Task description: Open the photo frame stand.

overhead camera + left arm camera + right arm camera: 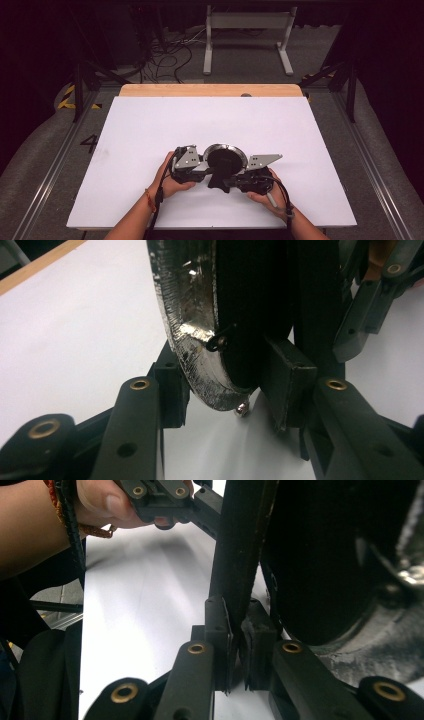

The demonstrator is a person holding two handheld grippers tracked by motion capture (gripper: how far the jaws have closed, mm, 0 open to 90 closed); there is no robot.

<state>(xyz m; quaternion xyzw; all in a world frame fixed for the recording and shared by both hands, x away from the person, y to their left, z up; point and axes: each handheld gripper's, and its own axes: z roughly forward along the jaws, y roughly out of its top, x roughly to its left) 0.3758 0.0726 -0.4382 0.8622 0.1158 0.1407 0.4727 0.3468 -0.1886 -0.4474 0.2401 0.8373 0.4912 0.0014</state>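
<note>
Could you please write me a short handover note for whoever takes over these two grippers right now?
Left gripper: jaws straddle the rim of the foil-lined round pan; whether the pads press cannot be told.
Right gripper: shut on a thin black upright part, apparently the pan's handle.
Pan sits near the front middle of the white table, between both hands.
Done: pan gripped by its handle.
Left: probably to secure the left grip, then lift or move the pan.
</note>
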